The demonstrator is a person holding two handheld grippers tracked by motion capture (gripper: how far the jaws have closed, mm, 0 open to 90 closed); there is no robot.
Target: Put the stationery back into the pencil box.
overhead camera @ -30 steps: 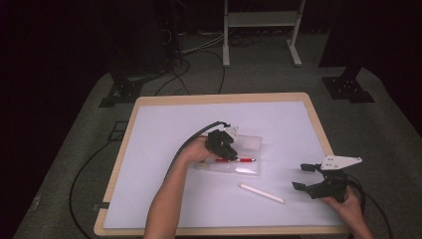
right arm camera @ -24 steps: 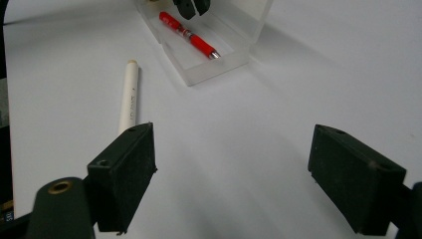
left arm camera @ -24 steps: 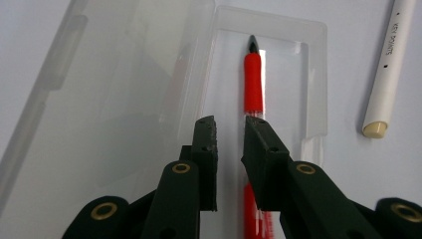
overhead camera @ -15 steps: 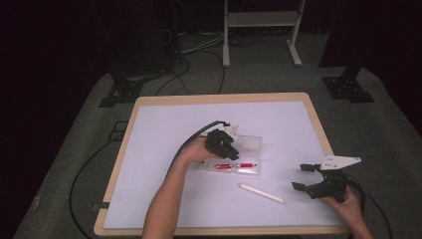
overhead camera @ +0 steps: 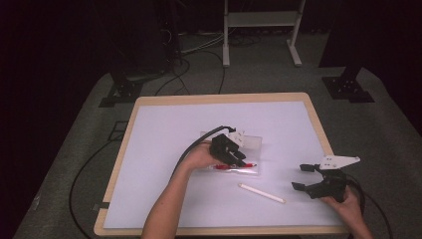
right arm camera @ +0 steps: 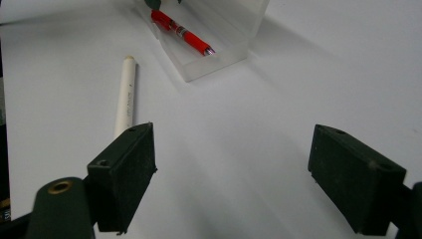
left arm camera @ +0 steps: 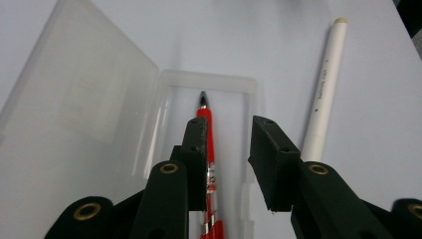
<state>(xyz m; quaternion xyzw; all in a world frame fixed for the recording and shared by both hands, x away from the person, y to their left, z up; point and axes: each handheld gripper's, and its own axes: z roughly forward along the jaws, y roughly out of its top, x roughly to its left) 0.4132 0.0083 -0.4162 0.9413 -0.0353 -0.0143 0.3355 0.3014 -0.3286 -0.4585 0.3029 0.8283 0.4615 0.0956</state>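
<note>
The white worktop was brightly and evenly lit from above, while the floor and room around it lay dim, nearly black. In the gripper views, soft shadows fell beside the clear case. The near black jaws looked slightly soft, with mild grain throughout.

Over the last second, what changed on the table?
The left gripper has just been opening its jaws, letting go of the red pen, which now lies in the clear case; a second ago the pen stuck out past the case's right end. The right gripper stayed open in place, and the white pen has not moved.
</note>
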